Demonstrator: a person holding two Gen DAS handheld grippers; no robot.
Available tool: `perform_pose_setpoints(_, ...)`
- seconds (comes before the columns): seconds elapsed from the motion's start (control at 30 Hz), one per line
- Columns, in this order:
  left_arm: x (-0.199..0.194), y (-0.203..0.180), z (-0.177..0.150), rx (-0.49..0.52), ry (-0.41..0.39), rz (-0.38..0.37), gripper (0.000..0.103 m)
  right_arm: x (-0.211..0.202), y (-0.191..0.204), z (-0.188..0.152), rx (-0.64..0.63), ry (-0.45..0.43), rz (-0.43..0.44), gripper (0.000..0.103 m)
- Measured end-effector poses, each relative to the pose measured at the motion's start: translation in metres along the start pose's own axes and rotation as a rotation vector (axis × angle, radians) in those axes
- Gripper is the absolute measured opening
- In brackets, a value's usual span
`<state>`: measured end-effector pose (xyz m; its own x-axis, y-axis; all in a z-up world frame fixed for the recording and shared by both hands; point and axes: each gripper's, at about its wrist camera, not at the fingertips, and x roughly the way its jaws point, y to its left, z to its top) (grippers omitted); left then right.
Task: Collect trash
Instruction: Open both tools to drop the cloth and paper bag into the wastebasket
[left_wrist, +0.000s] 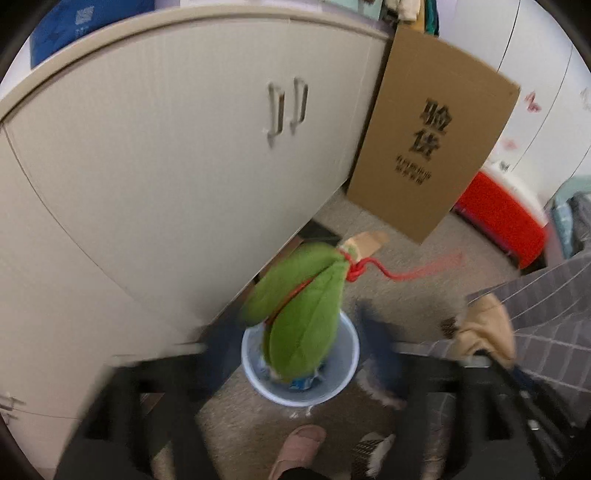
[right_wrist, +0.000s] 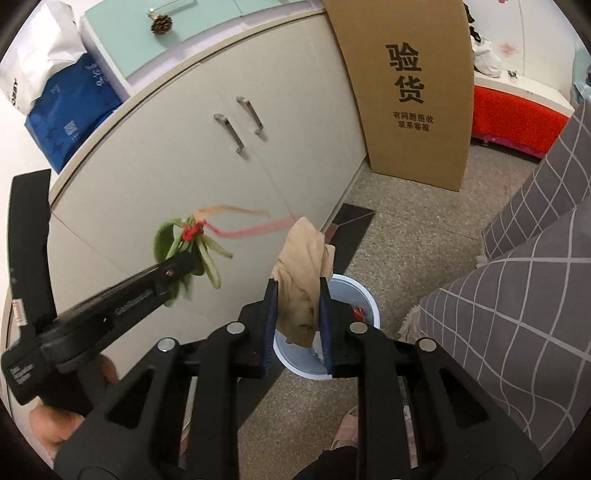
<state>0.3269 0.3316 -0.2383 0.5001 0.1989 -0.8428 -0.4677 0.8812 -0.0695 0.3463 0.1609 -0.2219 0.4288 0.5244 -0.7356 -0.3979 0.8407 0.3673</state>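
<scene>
Beige cloth (right_wrist: 301, 291) pinched in right claw (right_wrist: 297, 295), above bin (right_wrist: 364, 291)

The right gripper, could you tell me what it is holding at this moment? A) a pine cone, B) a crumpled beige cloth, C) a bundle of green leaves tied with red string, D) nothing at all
B: in the right wrist view the right gripper has its blue-padded fingers closed on the beige cloth, above the white bin.

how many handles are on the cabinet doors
2. Both sit side by side on the cabinet where the two doors meet: the left handle on one door, the right handle on the other. None seem hidden.
</scene>
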Motion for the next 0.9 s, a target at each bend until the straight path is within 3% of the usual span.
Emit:
perform_pose_setpoints(0.4, 0.005, 0.014, -0.021, -0.022, 0.05, -0.013, 0.077, 0.014, -0.001, -0.006, 0.008, 0.045, 0.009, 0.022)
perform_pose_setpoints(0.73, -0.018, 0.02, -0.026, -0.044, 0.017, -0.04, 0.077, 0.012, 0.012, -0.002, -0.004, 0.03, 0.025, 0.023)
perform_pose_setpoints(0.9, -0.021, 0.039, -0.026, -0.082, 0.007, -0.014, 0.077, 0.012, 0.02, 0.006, -0.019, 0.013, 0.032, 0.023)
